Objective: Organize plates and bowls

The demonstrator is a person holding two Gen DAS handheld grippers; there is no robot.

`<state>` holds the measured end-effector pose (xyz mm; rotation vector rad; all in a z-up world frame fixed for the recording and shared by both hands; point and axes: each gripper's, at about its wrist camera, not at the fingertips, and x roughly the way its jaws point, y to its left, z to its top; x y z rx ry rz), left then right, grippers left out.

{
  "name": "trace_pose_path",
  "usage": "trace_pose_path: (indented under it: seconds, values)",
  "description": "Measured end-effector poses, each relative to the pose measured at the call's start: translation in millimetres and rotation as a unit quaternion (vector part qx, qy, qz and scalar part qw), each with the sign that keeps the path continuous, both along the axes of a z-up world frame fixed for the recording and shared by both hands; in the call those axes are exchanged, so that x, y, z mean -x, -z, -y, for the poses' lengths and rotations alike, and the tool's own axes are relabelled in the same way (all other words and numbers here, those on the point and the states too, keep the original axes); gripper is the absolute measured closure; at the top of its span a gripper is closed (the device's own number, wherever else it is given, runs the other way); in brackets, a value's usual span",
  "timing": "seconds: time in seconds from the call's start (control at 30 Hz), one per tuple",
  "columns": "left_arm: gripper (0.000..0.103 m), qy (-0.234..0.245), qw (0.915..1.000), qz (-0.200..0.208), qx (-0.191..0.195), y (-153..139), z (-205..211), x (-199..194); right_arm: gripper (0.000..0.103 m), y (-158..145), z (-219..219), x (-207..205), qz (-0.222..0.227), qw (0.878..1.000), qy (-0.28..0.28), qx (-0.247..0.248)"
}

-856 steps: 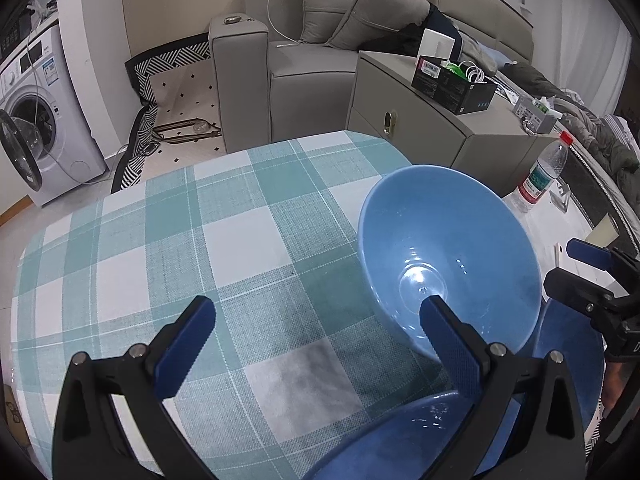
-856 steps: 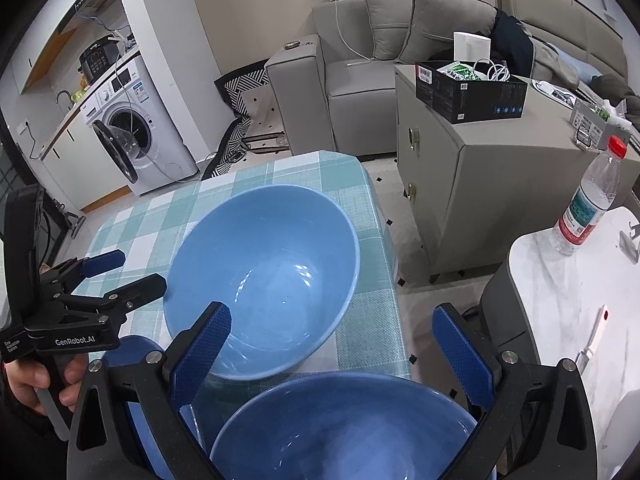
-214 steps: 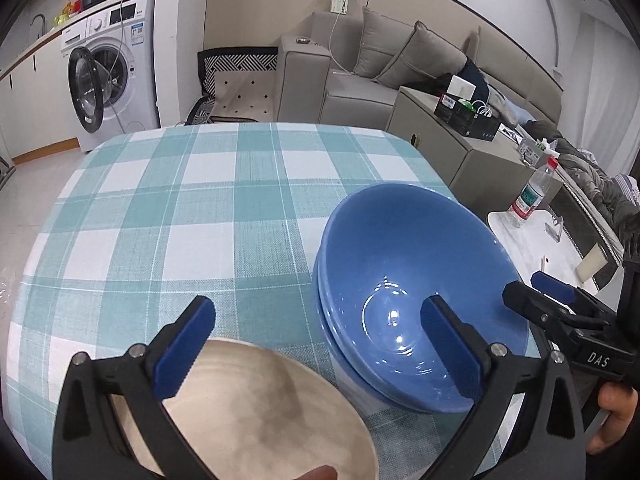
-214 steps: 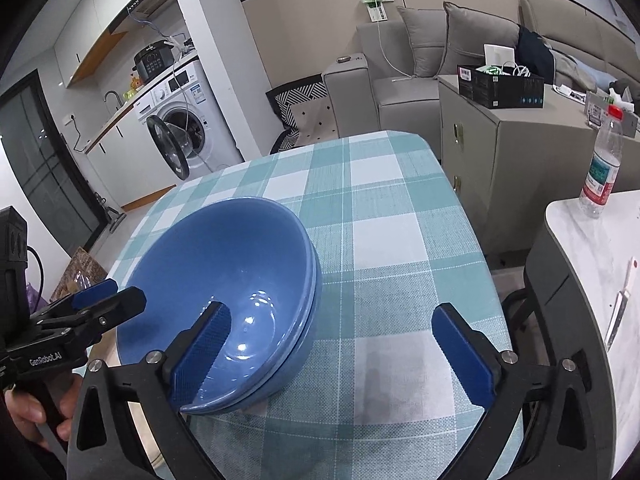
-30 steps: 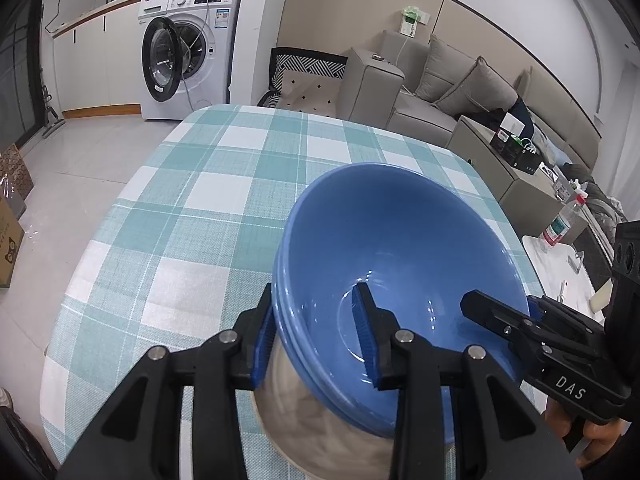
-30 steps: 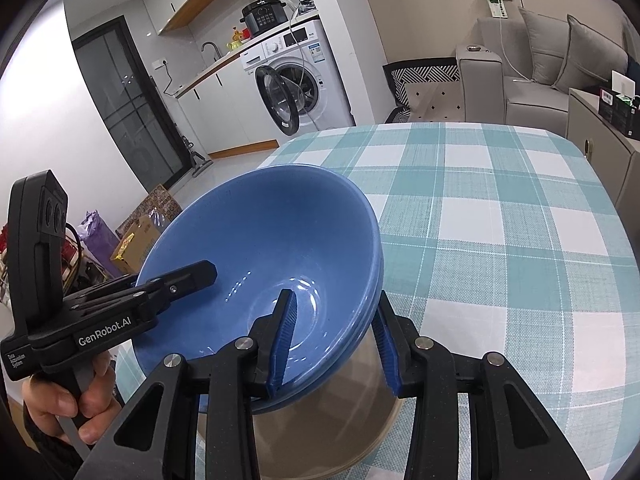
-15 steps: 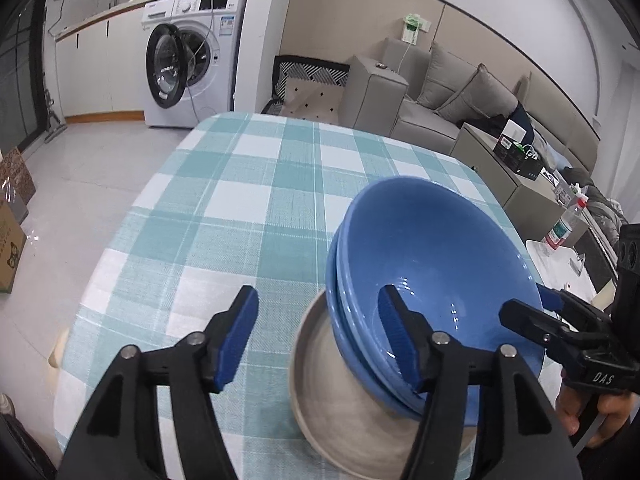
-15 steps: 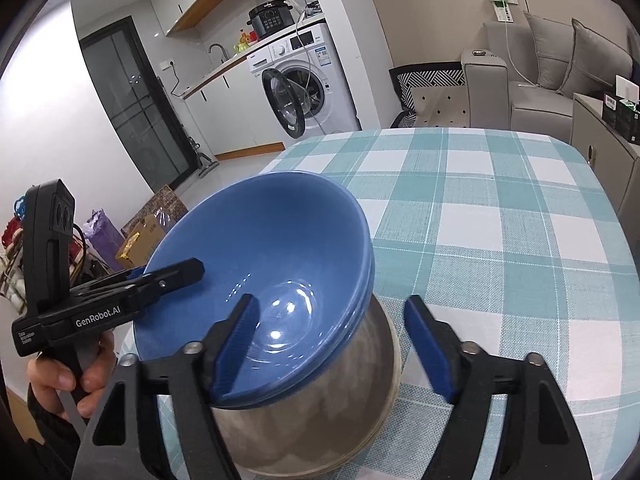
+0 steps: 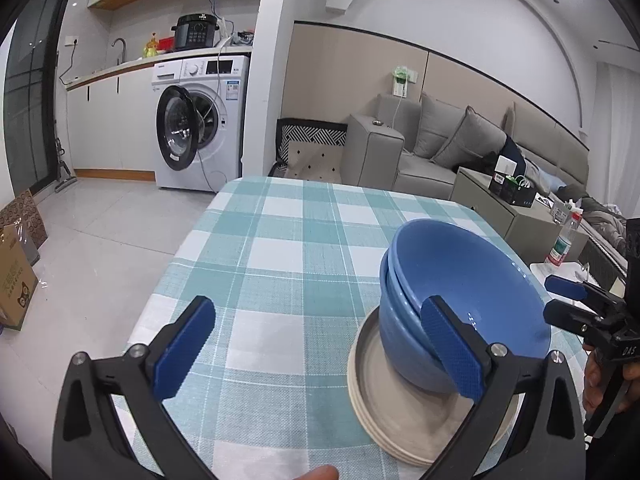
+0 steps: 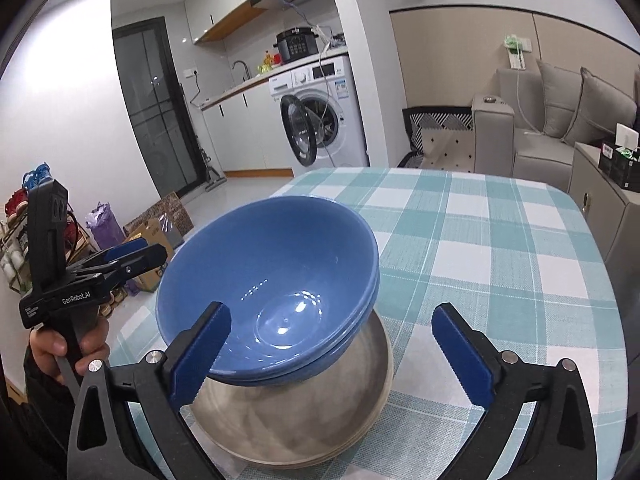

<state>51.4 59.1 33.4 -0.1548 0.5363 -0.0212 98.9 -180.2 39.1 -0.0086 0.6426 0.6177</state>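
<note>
Both tongs, left [image 9: 320,344] and right [image 10: 332,344], are opening, clear of the blue bowls [image 10: 276,292]; I should withdraw level, leaving them centred on the plates [image 10: 320,420].

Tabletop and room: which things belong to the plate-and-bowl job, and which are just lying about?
Job: nested blue bowls; beige plates stacked beneath them; checked table.

Lying about: washing machine; sofa; water bottle; cardboard box; pressure cooker.
</note>
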Motion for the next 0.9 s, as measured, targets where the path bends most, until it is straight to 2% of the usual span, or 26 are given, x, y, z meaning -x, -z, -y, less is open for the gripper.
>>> trace_pose_path:
  seconds: [0.27, 0.37, 0.53, 0.77, 0.9]
  values:
    - [0.000, -0.003, 0.9993, 0.029, -0.022, 7.8, -0.4, 20.6, 0.001, -1.8, 7.2, 24.4, 0.042, 0.999, 0.001, -0.016]
    - [0.000, -0.002, 0.9989, 0.041, -0.022, 14.5, 3.1, 29.1, 0.001, 1.5, 10.1, 32.0, 0.045, 0.999, 0.001, -0.023]
    - [0.000, 0.000, 0.9983, 0.046, -0.036, 21.9, 11.9, 36.2, 0.001, 14.3, 10.7, 49.1, 0.054, 0.999, 0.002, -0.002]
    - [0.000, 0.014, 0.9981, 0.058, -0.018, 28.7, 18.6, 46.3, 0.001, 29.5, 14.4, 71.9, 0.065, 0.998, 0.003, 0.008]
    - [0.000, 0.018, 0.9971, 0.066, -0.033, 33.6, 31.0, 53.8, 0.001, 37.3, 16.0, 77.1, 0.063, 0.998, 0.009, 0.004]
